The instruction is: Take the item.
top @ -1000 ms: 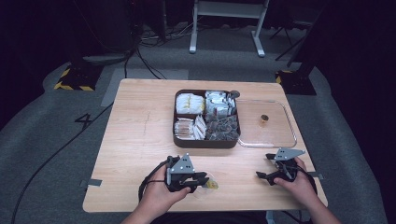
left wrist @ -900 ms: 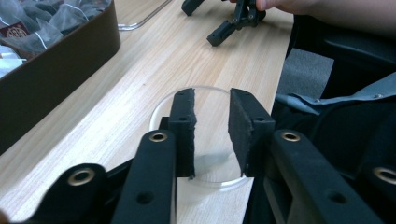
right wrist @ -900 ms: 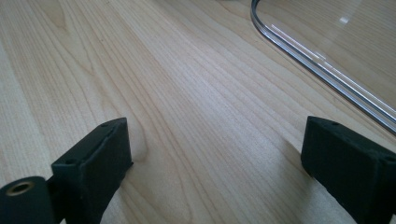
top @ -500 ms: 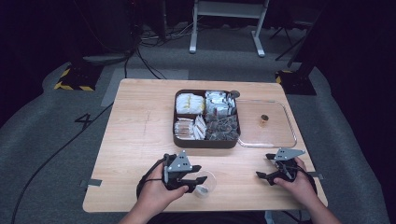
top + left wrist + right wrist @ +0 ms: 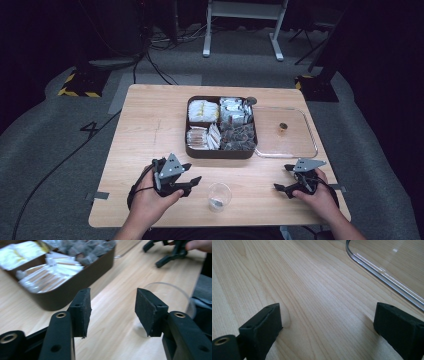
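A clear plastic cup (image 5: 219, 196) stands upright and free near the table's front edge. My left gripper (image 5: 192, 173) lies just left of it, jaws pointing at it. Those jaws have just been opening and nothing is between them. In the left gripper view the left gripper (image 5: 112, 305) is open over bare wood, with the cup (image 5: 167, 293) behind its right jaw. My right gripper (image 5: 282, 178) rests at the front right with its jaws spread wide. The right gripper (image 5: 327, 322) has only tabletop between its jaws.
A dark brown box (image 5: 220, 152) with four compartments of wrapped packets sits mid-table. Its clear lid (image 5: 295, 142) lies flat to the right, and the lid's rim (image 5: 384, 273) runs close ahead of the right gripper. Cables cross the grey floor beyond the table.
The left gripper has opened and drawn back to the left, leaving the cup standing alone on the table. The right gripper has not moved.
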